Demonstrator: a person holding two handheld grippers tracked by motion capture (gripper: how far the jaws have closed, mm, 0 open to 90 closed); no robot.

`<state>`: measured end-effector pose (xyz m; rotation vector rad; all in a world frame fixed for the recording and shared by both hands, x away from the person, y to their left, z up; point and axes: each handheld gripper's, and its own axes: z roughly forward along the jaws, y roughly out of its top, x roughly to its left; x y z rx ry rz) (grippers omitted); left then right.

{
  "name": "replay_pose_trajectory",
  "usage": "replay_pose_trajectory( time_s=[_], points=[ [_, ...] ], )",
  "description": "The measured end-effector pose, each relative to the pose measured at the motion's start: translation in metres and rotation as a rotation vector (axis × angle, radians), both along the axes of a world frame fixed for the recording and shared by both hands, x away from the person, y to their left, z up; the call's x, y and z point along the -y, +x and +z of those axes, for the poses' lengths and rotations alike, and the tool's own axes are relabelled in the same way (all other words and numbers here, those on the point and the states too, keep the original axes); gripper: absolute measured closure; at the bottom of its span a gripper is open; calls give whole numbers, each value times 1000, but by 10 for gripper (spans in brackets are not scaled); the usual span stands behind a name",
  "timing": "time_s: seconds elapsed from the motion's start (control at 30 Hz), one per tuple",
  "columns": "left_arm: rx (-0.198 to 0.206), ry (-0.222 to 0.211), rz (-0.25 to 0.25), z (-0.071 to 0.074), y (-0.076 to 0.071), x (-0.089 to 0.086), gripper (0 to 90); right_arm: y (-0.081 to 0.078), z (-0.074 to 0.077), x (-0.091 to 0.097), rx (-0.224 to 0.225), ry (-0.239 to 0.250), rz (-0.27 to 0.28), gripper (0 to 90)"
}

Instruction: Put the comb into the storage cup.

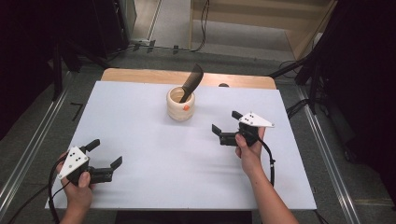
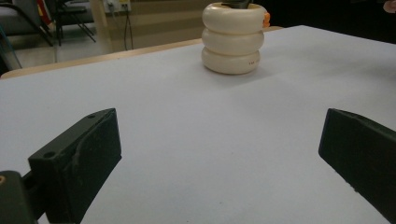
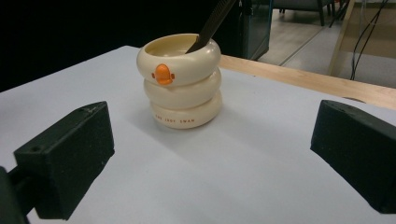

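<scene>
My right gripper (image 1: 227,126) has its jaws spread wide and holds nothing. It floats over the white table (image 1: 154,158), pointing at the cream cup (image 1: 180,104), which is near but not touching. My left gripper (image 1: 106,153) is also spread wide and holds nothing. It sits low by the near left corner, well apart from the cup.

The cup looks like three fat rings stacked up, with a little orange mark (image 3: 163,73) on the top ring. It stands upright near the far middle of the table. A dark comb (image 1: 192,82) stands inside it and leans over the rim.

I think the cup could tip. If I pull the comb sideways, it may drag the rim. If a jaw bumps the round side, the cup may slide away.
</scene>
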<state>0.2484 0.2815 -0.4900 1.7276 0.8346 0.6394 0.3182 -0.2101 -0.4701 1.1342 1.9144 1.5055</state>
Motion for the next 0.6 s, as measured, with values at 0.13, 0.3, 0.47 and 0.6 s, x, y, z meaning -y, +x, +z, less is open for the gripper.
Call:
replay_pose_trajectory(
  time_s=[0.13, 0.3, 0.47, 0.6],
  points=[
    [0, 0, 0, 0, 0, 0, 0, -5, -1, 7, 7, -9, -7, 0],
    [2, 1, -1, 0, 0, 0, 0, -12, -2, 16, 3, -19, -15, 0],
    [1, 6, -2, 0, 0, 1, 0, -20, -4, 24, 10, -24, -17, 0],
    [1, 7, -2, 0, 0, 1, 0, -27, -5, 33, 12, -27, -27, 0]
  ],
)
